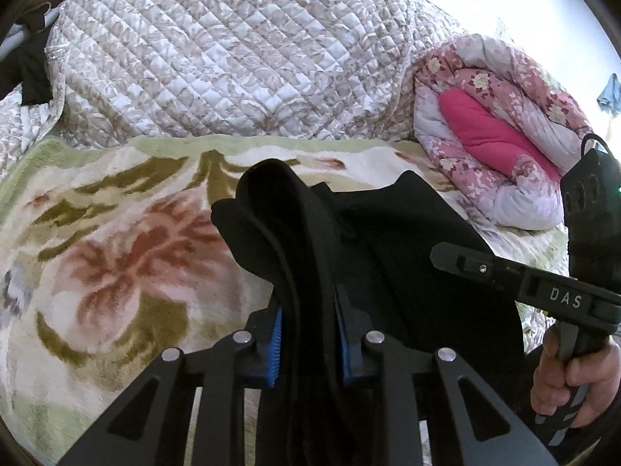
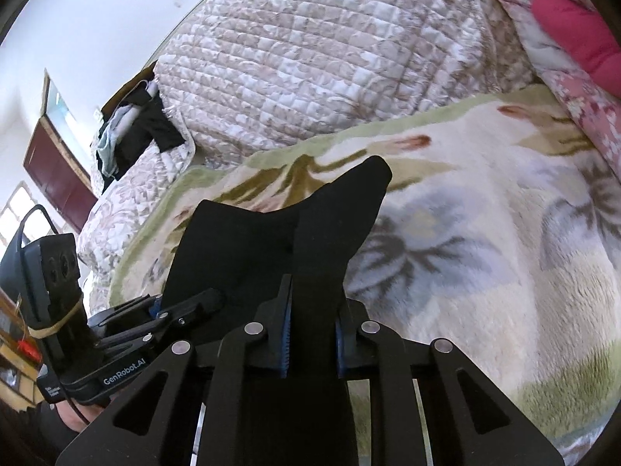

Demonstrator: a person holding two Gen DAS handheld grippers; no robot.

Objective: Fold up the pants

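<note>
Black pants [image 1: 388, 240] hang between the two grippers above a flowered fleece blanket [image 1: 116, 240]. My left gripper [image 1: 308, 345] is shut on a thick bunched edge of the pants, and the cloth fills the gap between its blue pads [image 1: 276, 349]. In the right wrist view my right gripper [image 2: 312, 343] is shut on another part of the black pants [image 2: 271, 244], whose corner sticks up past the fingers. The right gripper [image 1: 458, 258] shows at the right of the left wrist view, held by a hand [image 1: 574, 380]. The left gripper [image 2: 209, 303] shows at lower left in the right wrist view.
A quilted beige bedspread [image 1: 217, 58] is heaped behind the blanket. A pink flowered duvet [image 1: 504, 136] lies rolled at the right. Dark clothes [image 2: 147, 128] hang at the bed's far end, near a dark red door [image 2: 54, 171].
</note>
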